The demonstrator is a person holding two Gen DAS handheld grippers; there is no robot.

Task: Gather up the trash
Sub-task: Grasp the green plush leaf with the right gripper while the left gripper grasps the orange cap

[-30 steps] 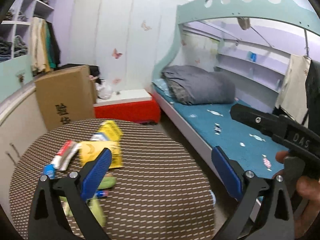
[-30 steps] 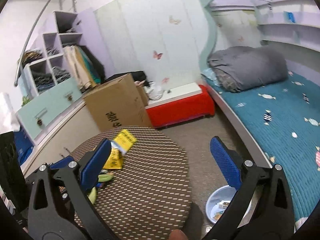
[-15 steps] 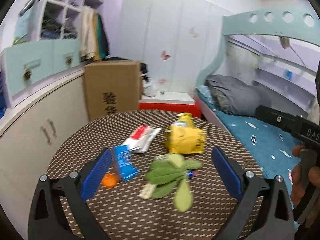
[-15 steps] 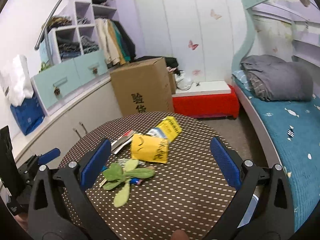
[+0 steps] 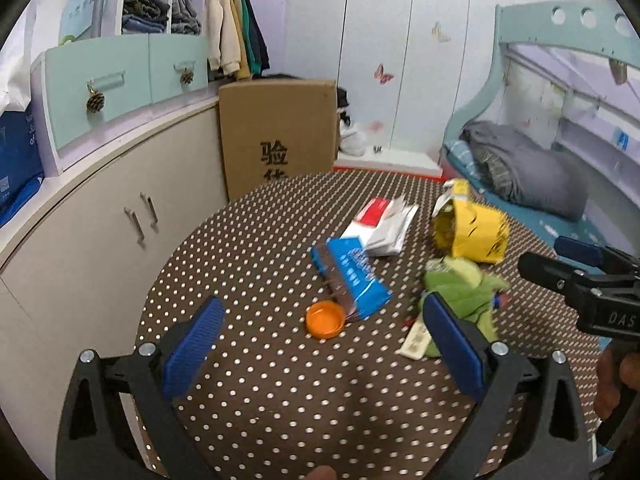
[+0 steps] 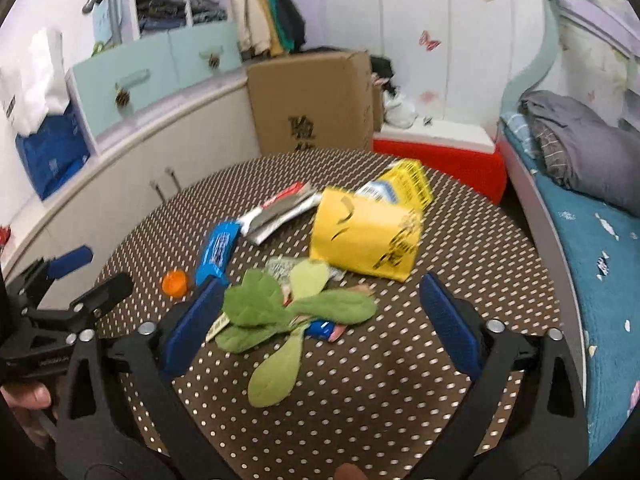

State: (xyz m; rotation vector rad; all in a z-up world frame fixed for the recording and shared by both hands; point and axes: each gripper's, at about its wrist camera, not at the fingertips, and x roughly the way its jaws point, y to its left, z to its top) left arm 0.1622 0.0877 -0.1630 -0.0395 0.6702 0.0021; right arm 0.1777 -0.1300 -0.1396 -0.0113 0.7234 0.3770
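Note:
Trash lies on a round brown dotted table (image 5: 280, 392): an orange cap (image 5: 325, 319), a blue wrapper (image 5: 352, 276), red-and-white packets (image 5: 384, 224), a yellow bag (image 5: 472, 232) and green leaves (image 5: 460, 292). My left gripper (image 5: 320, 344) is open and empty, above the table just short of the cap. In the right wrist view my right gripper (image 6: 316, 320) is open and empty over the green leaves (image 6: 280, 312), with the yellow bag (image 6: 366, 236), blue wrapper (image 6: 218, 250) and orange cap (image 6: 175, 282) beyond. Each gripper shows in the other's view.
A cardboard box (image 5: 280, 132) stands behind the table beside a curved white cabinet (image 5: 100, 216). A red-and-white bench (image 6: 440, 148) and a bed (image 6: 592, 208) with a grey duvet are on the right. Shelves with clothes are at the back left.
Both grippers swung left from the bed side toward the table and came closer to the trash. The items now lie between or just ahead of the open jaws.

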